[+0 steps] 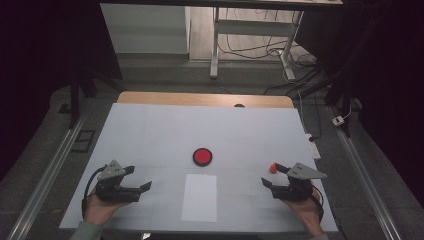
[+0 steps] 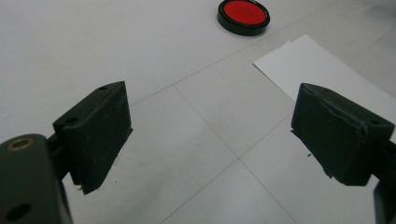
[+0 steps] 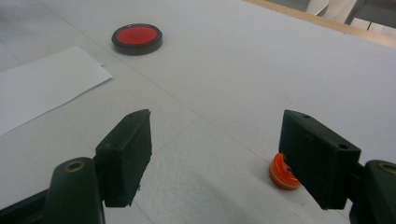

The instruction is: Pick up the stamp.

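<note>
A round red disc with a black rim (image 1: 202, 156) lies at the middle of the white table; it appears far ahead in the left gripper view (image 2: 243, 16) and in the right gripper view (image 3: 137, 38). A white sheet of paper (image 1: 199, 197) lies just in front of it. A small orange stamp-like piece (image 1: 273, 167) sits near the right side, partly behind my right jaw in the right gripper view (image 3: 283, 173). My left gripper (image 1: 138, 178) rests open at the front left, nothing between its jaws. My right gripper (image 1: 274, 176) rests open at the front right, the orange piece just beyond it.
The white table cover (image 1: 150, 130) ends at a wooden strip (image 1: 200, 98) at the back. Beyond it stand a metal table frame (image 1: 216, 45) and loose cables (image 1: 280, 55) on the floor. A rail (image 1: 45, 175) runs along the left side.
</note>
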`<move>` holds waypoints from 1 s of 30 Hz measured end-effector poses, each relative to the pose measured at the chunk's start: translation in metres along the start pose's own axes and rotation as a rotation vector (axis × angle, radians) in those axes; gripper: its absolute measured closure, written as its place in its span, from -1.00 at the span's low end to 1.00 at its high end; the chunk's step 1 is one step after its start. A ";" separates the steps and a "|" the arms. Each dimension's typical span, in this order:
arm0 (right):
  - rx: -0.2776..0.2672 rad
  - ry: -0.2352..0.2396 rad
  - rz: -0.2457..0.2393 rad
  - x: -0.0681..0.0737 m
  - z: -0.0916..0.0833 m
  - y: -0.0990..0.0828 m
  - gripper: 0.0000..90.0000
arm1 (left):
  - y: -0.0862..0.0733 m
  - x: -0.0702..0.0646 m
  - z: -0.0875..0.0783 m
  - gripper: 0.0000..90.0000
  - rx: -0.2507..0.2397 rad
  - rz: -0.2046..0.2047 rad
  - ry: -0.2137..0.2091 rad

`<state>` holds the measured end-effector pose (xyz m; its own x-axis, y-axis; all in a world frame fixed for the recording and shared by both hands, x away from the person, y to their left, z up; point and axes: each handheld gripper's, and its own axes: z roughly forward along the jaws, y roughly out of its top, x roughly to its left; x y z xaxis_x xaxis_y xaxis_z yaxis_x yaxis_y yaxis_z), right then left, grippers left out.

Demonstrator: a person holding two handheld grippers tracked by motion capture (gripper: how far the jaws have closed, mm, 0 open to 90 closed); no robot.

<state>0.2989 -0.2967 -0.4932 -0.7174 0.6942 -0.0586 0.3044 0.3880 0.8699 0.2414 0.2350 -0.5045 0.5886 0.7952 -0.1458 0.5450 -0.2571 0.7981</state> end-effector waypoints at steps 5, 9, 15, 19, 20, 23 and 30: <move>0.000 -0.011 0.012 -0.001 -0.001 0.009 -0.39 | 0.000 -0.002 0.000 -0.71 0.002 0.014 0.003; -0.013 -0.018 0.028 -0.004 -0.004 0.020 -0.37 | -0.001 -0.002 -0.001 -0.71 -0.003 0.012 0.003; -0.002 -0.022 0.042 -0.010 -0.003 0.036 -0.36 | -0.001 -0.002 0.000 -0.71 -0.002 0.014 0.000; 0.024 -0.035 0.039 -0.015 0.000 0.050 -0.36 | 0.000 -0.001 0.000 -0.71 -0.001 0.015 -0.004; 0.024 -0.035 0.039 -0.015 0.000 0.050 -0.36 | 0.000 -0.001 0.001 -0.71 -0.001 0.015 -0.005; 0.023 -0.055 0.034 -0.019 0.001 0.059 -0.34 | 0.000 -0.002 0.001 -0.71 0.002 0.017 -0.004; 0.051 -0.069 0.038 -0.027 0.008 0.061 -0.33 | -0.001 -0.003 0.001 -0.71 0.002 0.018 0.002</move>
<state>0.3424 -0.2867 -0.4422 -0.6605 0.7483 -0.0614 0.3633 0.3901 0.8461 0.2399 0.2324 -0.5054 0.5969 0.7916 -0.1305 0.5356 -0.2721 0.7994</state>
